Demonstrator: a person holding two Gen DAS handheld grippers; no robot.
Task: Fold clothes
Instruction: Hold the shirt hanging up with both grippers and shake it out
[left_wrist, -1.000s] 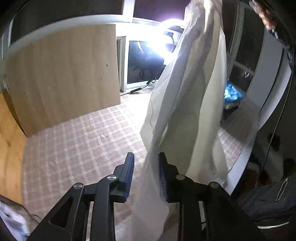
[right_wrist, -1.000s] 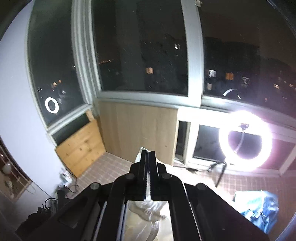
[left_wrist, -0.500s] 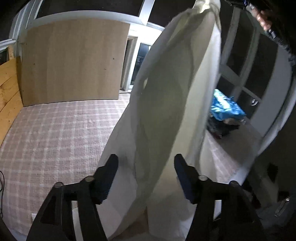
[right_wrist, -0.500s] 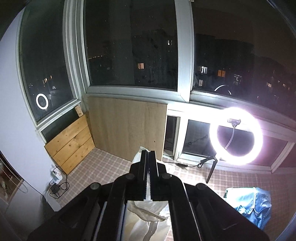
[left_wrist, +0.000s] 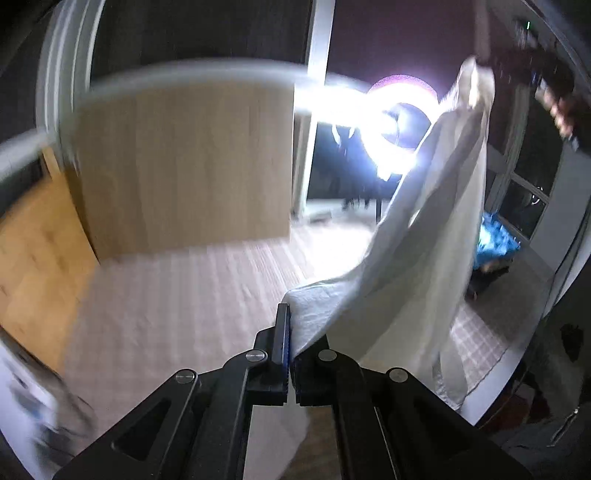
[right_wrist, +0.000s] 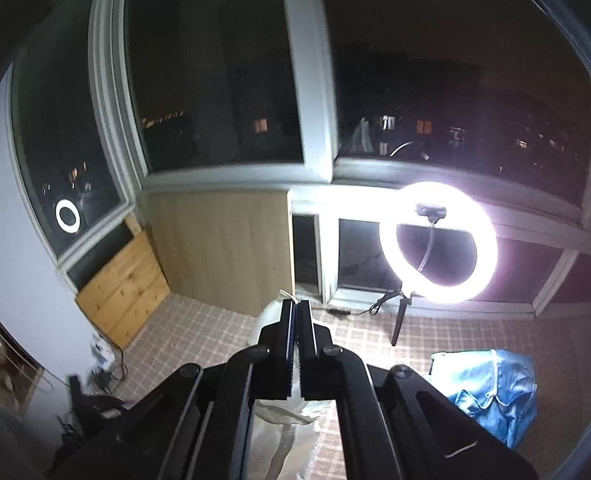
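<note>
A white garment (left_wrist: 424, 240) hangs in the air, stretched between both grippers. My left gripper (left_wrist: 291, 325) is shut on its lower edge, and the cloth drapes over the right finger. At the upper right of the left wrist view the garment's top corner is pinched by my right gripper (left_wrist: 491, 55), with a hand (left_wrist: 561, 110) behind it. In the right wrist view my right gripper (right_wrist: 295, 308) is shut on the white garment (right_wrist: 284, 413), which hangs below the fingers. The left wrist view is blurred.
Below lies a pink checkered surface (left_wrist: 166, 295). A lit ring light (right_wrist: 437, 242) stands on a small tripod at the back. A blue denim garment (right_wrist: 491, 384) lies at the right. Wooden panels (right_wrist: 218, 243) and dark windows bound the far side; cables (right_wrist: 99, 354) lie lower left.
The left gripper opened wide around the hanging cloth, then shut on its edge and rose. The right gripper stayed shut on the garment and shifted sideways.
</note>
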